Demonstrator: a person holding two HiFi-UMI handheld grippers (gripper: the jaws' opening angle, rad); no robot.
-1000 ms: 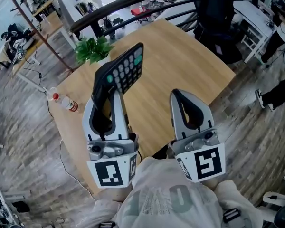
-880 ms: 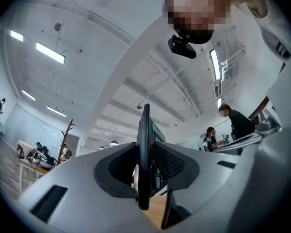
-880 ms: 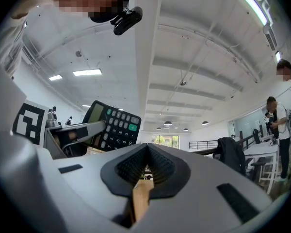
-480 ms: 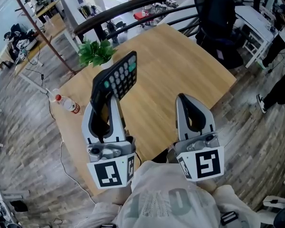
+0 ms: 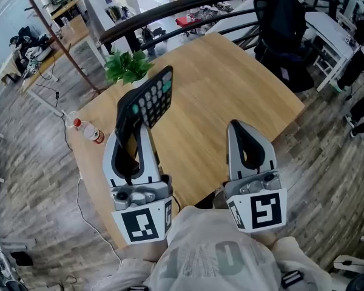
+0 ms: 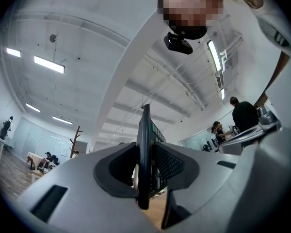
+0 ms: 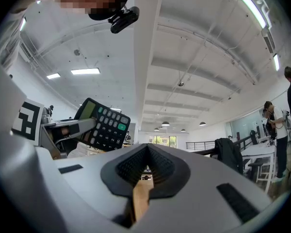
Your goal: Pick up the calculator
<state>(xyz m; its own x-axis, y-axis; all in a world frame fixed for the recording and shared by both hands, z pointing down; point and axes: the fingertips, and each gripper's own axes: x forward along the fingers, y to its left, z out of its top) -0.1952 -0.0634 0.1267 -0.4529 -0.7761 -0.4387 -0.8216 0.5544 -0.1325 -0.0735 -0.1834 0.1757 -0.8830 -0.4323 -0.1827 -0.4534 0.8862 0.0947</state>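
Observation:
A black calculator (image 5: 148, 99) with grey and green keys is lifted off the wooden table (image 5: 230, 83). My left gripper (image 5: 133, 126) is shut on its lower end and holds it tilted upward. In the left gripper view the calculator (image 6: 144, 149) stands edge-on, clamped between the two pads of the left gripper (image 6: 146, 166). My right gripper (image 5: 239, 127) hovers to the right over the table, shut and with nothing in it. The right gripper view shows the right gripper (image 7: 146, 168) with only a thin slit between its pads, and the calculator (image 7: 104, 125) off to the left.
A small potted plant (image 5: 126, 67) stands at the table's far left corner. A plastic bottle (image 5: 88, 132) and a cable lie on the floor at the left. A black railing (image 5: 188, 8) and an office chair (image 5: 285, 23) stand beyond the table.
The left gripper has tipped the held calculator slightly to the left. The right gripper has stayed where it was.

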